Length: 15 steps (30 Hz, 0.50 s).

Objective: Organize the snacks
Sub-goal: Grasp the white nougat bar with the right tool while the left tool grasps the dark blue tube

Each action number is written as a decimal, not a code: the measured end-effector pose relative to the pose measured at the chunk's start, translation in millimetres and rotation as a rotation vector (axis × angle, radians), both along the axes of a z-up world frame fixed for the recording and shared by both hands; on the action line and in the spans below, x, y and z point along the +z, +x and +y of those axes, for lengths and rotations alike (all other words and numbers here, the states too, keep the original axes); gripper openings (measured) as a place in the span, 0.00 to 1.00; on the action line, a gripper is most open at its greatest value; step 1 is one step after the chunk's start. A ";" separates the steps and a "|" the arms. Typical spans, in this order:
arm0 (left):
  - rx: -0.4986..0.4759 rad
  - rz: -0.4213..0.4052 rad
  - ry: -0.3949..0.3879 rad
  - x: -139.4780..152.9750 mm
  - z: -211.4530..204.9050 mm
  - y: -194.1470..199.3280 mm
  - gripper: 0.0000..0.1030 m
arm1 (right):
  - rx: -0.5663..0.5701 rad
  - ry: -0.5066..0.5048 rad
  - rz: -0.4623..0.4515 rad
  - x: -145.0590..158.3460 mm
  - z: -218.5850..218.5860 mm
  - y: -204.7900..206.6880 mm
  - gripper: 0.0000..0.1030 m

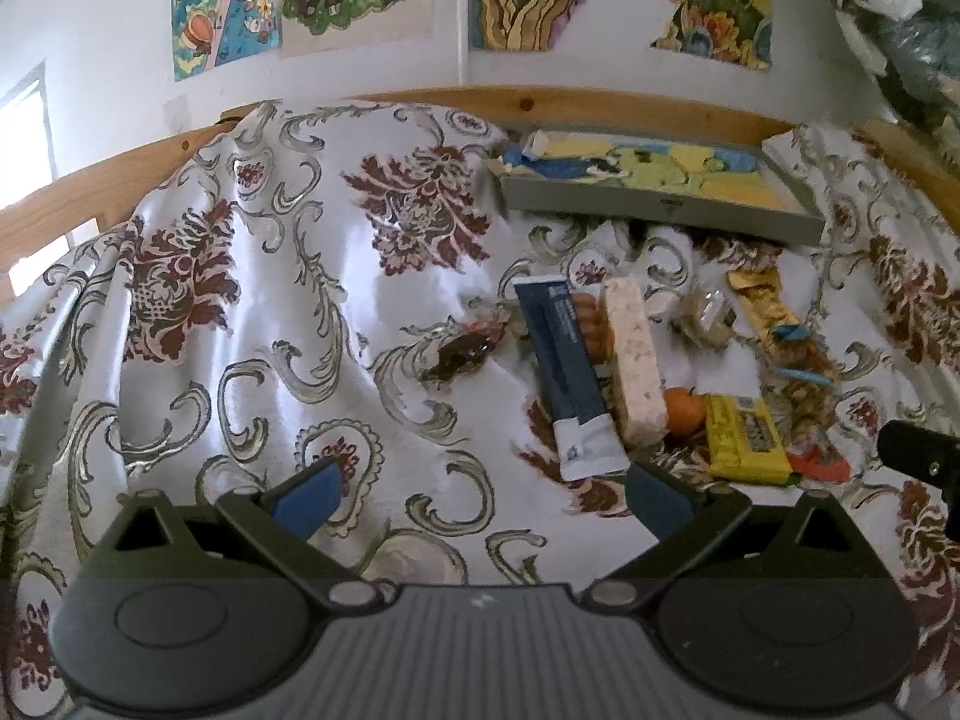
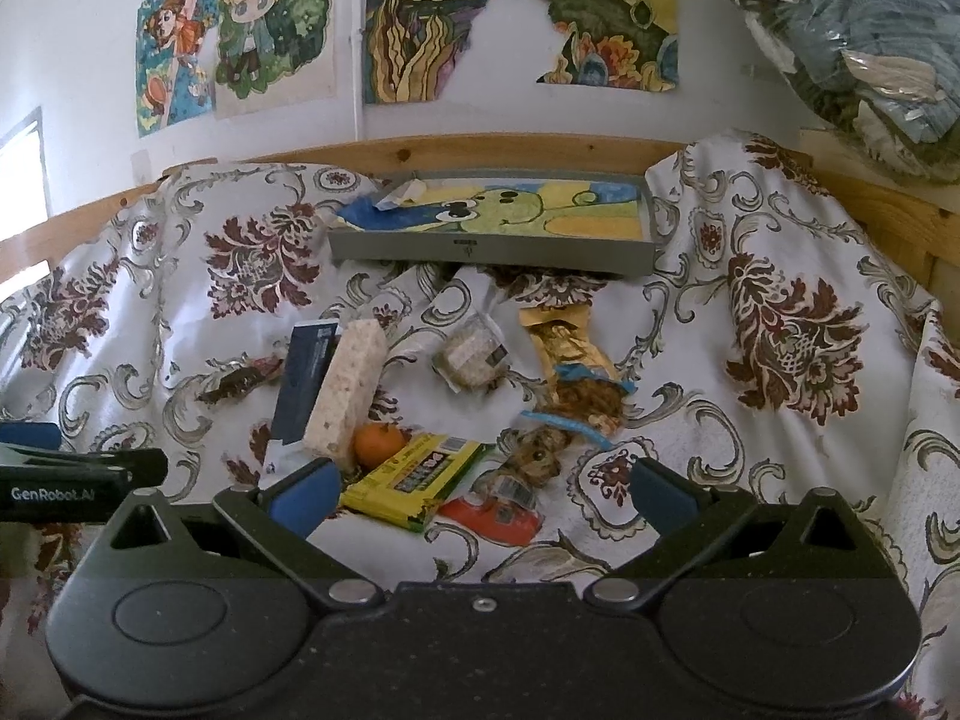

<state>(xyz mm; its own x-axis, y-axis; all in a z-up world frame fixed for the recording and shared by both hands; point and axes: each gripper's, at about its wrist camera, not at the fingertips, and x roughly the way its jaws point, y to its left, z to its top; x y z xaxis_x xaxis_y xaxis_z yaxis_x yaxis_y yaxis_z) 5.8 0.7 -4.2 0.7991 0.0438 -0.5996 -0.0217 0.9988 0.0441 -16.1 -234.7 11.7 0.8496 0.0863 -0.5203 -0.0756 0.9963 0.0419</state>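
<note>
A pile of snacks lies on the patterned cloth: a dark blue packet [image 1: 567,372] [image 2: 303,381], a pale puffed-rice bar [image 1: 636,360] [image 2: 348,390], an orange [image 1: 684,411] [image 2: 378,444], a yellow packet [image 1: 744,438] [image 2: 414,480], a gold wrapper [image 1: 771,306] [image 2: 567,342], a clear-wrapped round cake [image 2: 471,354], a nut bag [image 2: 534,450] and a dark candy [image 1: 465,354] [image 2: 240,381]. Beyond them sits a grey tray [image 1: 660,207] [image 2: 492,252] with a picture inside. My left gripper [image 1: 480,498] is open, left of the pile. My right gripper [image 2: 480,498] is open just before the yellow packet.
The floral cloth [image 1: 270,300] [image 2: 780,330] is rumpled and drapes over a wooden frame [image 1: 540,99] [image 2: 480,147]. Posters hang on the wall behind. A bagged bundle [image 2: 870,48] sits at the upper right. The other gripper's body [image 2: 78,474] shows at the left edge.
</note>
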 end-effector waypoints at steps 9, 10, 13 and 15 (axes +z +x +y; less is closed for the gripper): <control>0.021 0.043 -0.027 3.9 11.5 16.3 1.00 | 0.003 -0.014 0.029 -5.2 -1.4 15.4 0.99; 0.024 0.043 -0.025 4.7 13.0 18.6 1.00 | 0.005 -0.012 0.031 -5.5 -1.5 17.3 0.99; 0.031 0.059 -0.033 5.4 18.5 27.7 1.00 | 0.019 -0.003 0.033 -5.8 -1.3 23.9 0.99; 0.038 0.068 -0.038 5.6 22.3 34.5 1.00 | 0.034 -0.007 0.024 -5.3 0.9 28.6 0.99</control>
